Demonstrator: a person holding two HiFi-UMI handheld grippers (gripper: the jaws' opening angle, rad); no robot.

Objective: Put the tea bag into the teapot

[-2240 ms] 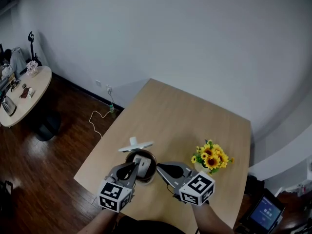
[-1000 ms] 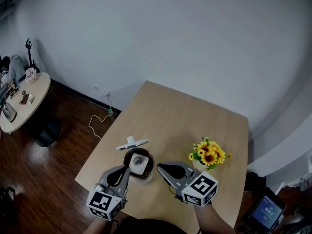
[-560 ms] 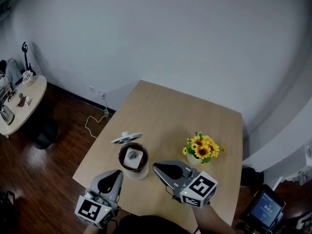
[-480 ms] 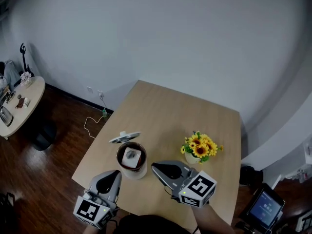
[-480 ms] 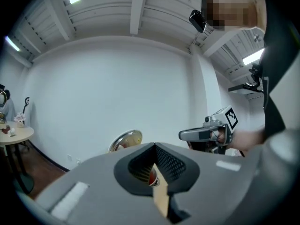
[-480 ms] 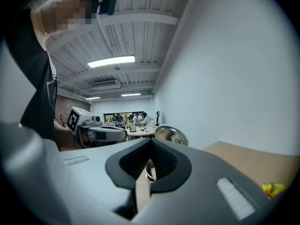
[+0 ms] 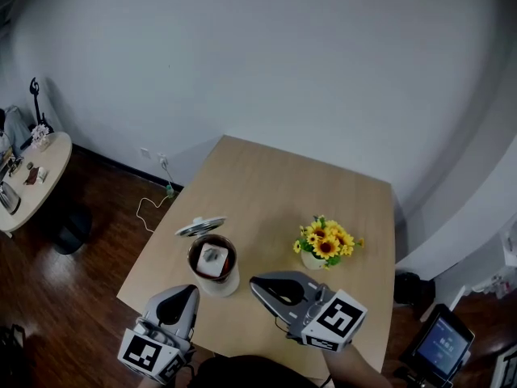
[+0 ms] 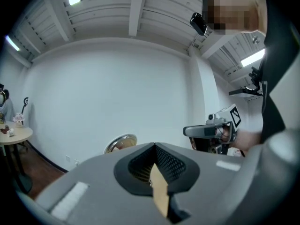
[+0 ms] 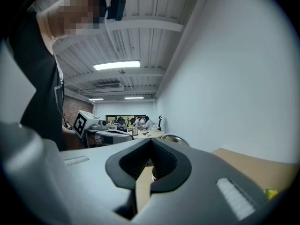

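Observation:
A round teapot [image 7: 212,265] stands open near the front left of the wooden table [image 7: 283,192]. A white tea bag [image 7: 211,258] lies inside it. The metal lid [image 7: 200,227] rests on the table just behind the pot and also shows in the left gripper view as the lid [image 8: 121,143]. My left gripper [image 7: 188,291] hovers at the table's front edge, short of the teapot, shut and with nothing in it. My right gripper [image 7: 257,281] hangs to the right of the pot, jaws together and holding nothing.
A small pot of sunflowers [image 7: 323,243] stands right of the teapot, behind my right gripper. Dark wood floor with a white cable [image 7: 149,207] lies left of the table. A round side table [image 7: 28,176] stands far left. A wall runs behind.
My left gripper has pulled back from over the teapot to the front edge and has shut. The tea bag stays in the pot. The right gripper has barely moved.

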